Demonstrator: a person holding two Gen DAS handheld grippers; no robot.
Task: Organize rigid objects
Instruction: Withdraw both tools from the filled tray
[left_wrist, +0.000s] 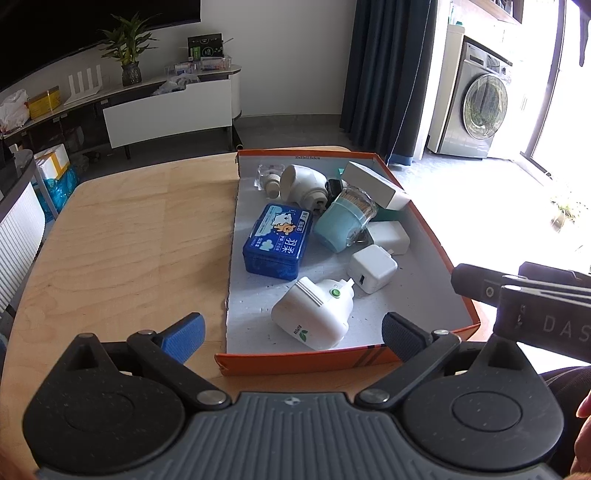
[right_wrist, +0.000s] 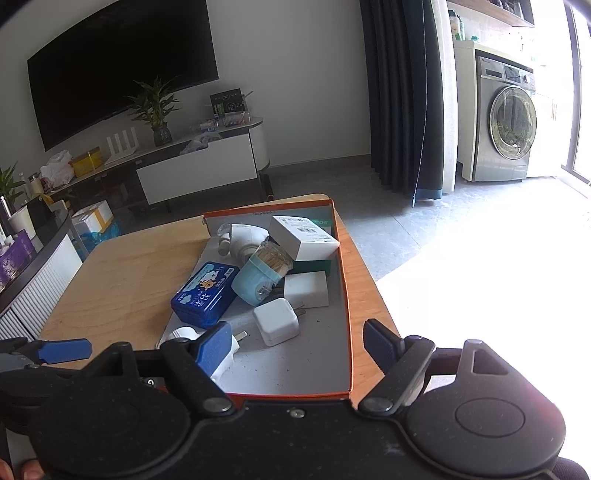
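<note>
Left wrist view is showing the left gripper (left_wrist: 291, 334) jaws gaping empty at six o'clock, facing the box (left_wrist: 347, 360); the right gripper (right_wrist: 297, 341) jaws are gaping empty too.

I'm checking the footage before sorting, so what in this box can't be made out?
- White plug-in device: right view, the right hand-held gripper covers its body.
- Dark item: left view, mostly behind the toothpick jar.
- Flat box label: too small to read.
</note>
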